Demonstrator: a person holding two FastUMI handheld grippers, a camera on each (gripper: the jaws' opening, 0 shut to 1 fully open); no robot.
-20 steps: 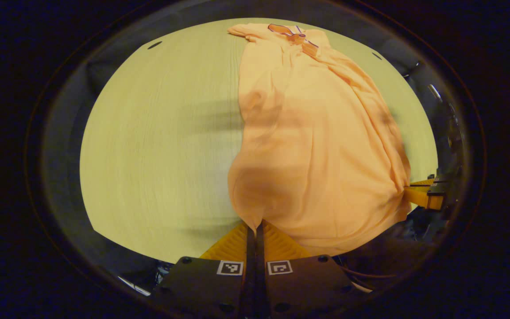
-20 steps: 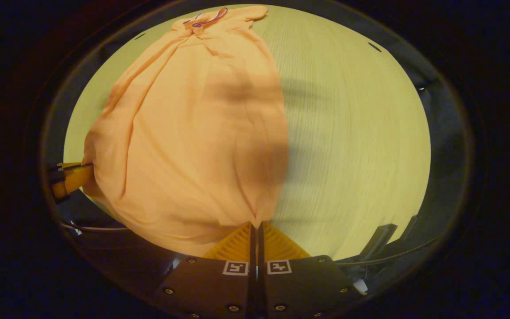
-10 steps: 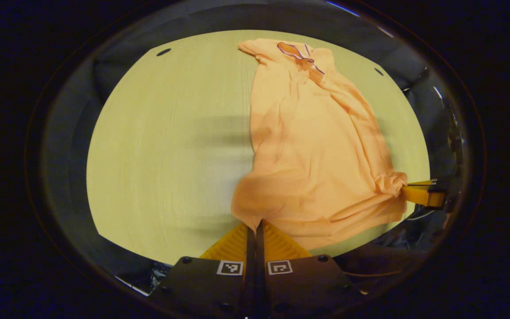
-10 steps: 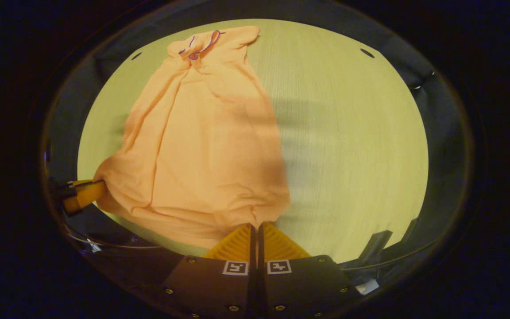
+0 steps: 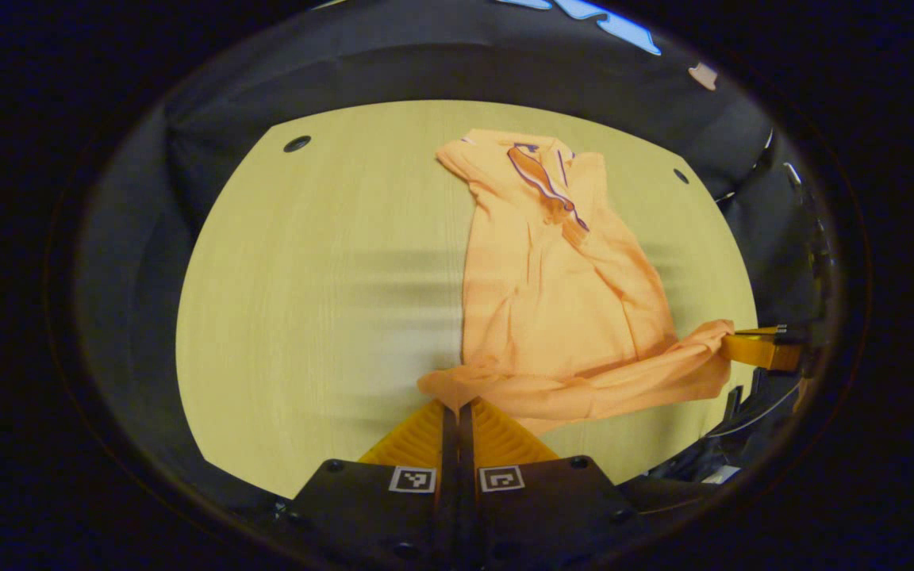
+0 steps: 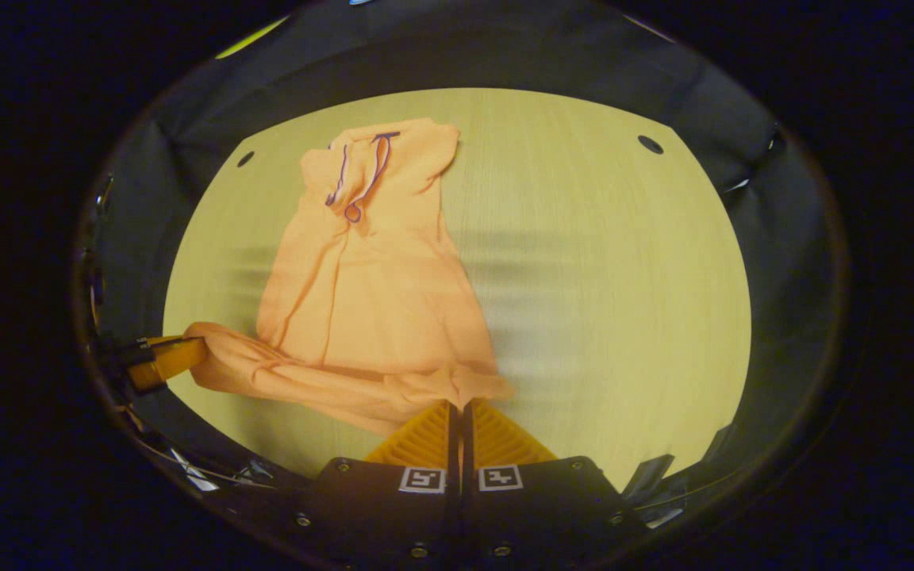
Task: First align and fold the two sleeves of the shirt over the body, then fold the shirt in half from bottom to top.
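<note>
An orange polo shirt (image 5: 560, 293) lies lengthwise on the pale wooden table (image 5: 306, 317), collar at the far end and sleeves folded in over the body. My left gripper (image 5: 457, 406) is shut on the hem's left corner, held a little above the table. In the right gripper view the same shirt (image 6: 370, 277) stretches away from me, and my right gripper (image 6: 459, 403) is shut on the hem's right corner. The hem hangs as a sagging band between the two grippers. The right gripper (image 5: 750, 349) appears at the left gripper view's right edge, the left gripper (image 6: 163, 357) at the right gripper view's left edge.
Black cloth walls surround the table (image 6: 624, 301) on all sides. Small dark holes (image 5: 297, 143) sit near the table's far corners. Cables (image 6: 187, 468) hang by the near edge.
Both grippers have carried the hem forward and lower, toward the collar. The lifted lower half has come down, and the shirt's body now looks shorter and flatter.
</note>
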